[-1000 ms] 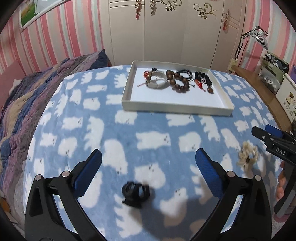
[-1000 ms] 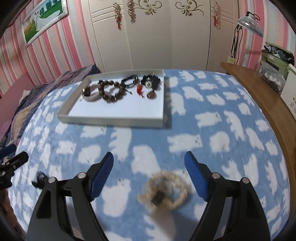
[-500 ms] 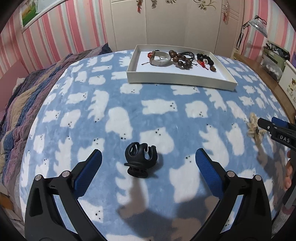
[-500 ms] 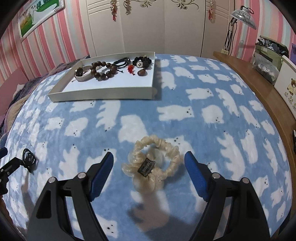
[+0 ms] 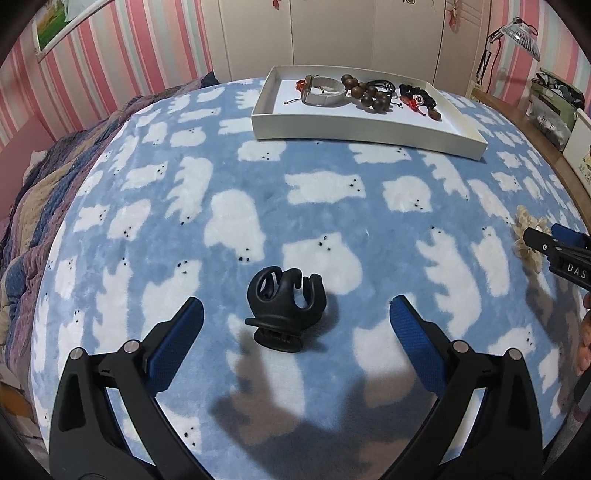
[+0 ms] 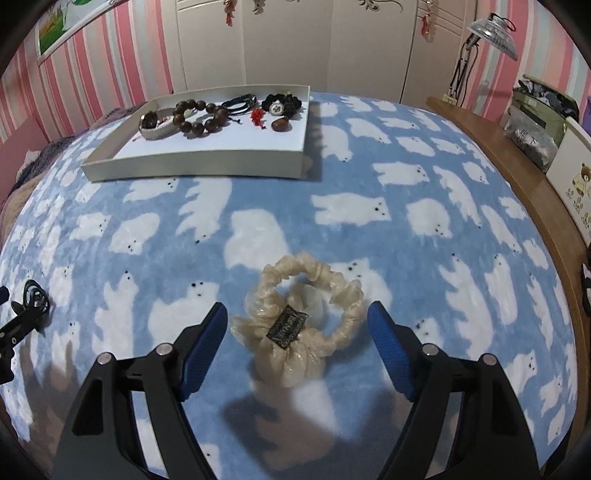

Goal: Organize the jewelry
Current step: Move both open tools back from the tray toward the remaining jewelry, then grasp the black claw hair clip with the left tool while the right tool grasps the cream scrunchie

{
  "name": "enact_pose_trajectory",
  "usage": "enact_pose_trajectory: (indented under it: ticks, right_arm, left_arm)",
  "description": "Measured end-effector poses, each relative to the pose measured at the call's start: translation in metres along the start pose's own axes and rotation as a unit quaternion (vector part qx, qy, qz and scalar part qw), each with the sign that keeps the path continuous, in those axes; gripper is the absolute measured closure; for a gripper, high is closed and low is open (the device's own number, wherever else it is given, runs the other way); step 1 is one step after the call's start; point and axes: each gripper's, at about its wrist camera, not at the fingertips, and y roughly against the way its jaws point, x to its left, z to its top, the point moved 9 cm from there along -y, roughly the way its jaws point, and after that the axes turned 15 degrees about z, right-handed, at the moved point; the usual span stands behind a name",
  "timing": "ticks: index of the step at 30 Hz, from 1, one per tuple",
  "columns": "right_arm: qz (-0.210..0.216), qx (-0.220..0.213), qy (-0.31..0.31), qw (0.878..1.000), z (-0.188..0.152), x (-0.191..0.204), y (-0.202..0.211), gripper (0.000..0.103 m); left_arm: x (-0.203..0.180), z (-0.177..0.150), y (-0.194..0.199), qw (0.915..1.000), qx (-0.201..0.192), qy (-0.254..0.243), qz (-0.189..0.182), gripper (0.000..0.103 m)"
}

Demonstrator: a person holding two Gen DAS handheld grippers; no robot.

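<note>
A black hair claw clip (image 5: 286, 309) lies on the blue bear-print blanket (image 5: 325, 192). My left gripper (image 5: 295, 308) is open, its blue pads on either side of the clip and apart from it. A cream scrunchie (image 6: 301, 314) with a dark label lies on the blanket. My right gripper (image 6: 297, 312) is open, its pads on either side of the scrunchie without touching. A white tray (image 5: 369, 127) at the far side holds a wooden bead bracelet (image 5: 364, 94), a bangle and several dark cords; it also shows in the right wrist view (image 6: 195, 170).
A wooden ledge (image 6: 517, 177) runs along the right with bags, a box and a lamp (image 6: 491, 26). A striped quilt (image 5: 33, 192) lies at the left. The clip (image 6: 35, 295) and scrunchie (image 5: 530, 236) each show in the other view.
Both grippers have come down and forward. The clip and the scrunchie now sit between the open pads, larger and higher in view. Neither object has moved.
</note>
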Motion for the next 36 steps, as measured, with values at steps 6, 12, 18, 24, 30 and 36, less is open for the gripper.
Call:
enact_pose_trajectory:
  ticks: [6,12,18,24,30,36]
  right_arm:
    - [-0.002,0.021,0.004,1.0,-0.002,0.001,-0.016,0.051]
    - [0.001,0.02,0.009,1.0,-0.003,0.004,-0.021,0.065]
    - [0.001,0.015,0.007,1.0,-0.002,0.003,-0.02,0.072]
    - [0.0,0.013,0.006,1.0,-0.001,0.003,-0.02,0.072]
    - [-0.003,0.014,0.006,1.0,0.0,0.003,-0.02,0.073]
    - [-0.005,0.01,0.003,1.0,0.001,0.002,-0.017,0.077]
  left_arm:
    - [-0.002,0.0,-0.013,0.9999,0.014,-0.001,-0.002,0.008]
    - [-0.003,0.0,-0.02,0.9998,0.021,-0.003,-0.002,0.018]
    - [-0.002,-0.004,-0.03,0.9991,0.041,0.003,-0.005,0.03]
    - [-0.002,-0.006,-0.033,0.9989,0.047,0.002,-0.006,0.045]
    - [-0.001,-0.006,-0.033,0.9989,0.046,0.002,-0.002,0.056]
    - [-0.002,-0.006,-0.032,0.999,0.045,0.0,-0.001,0.056]
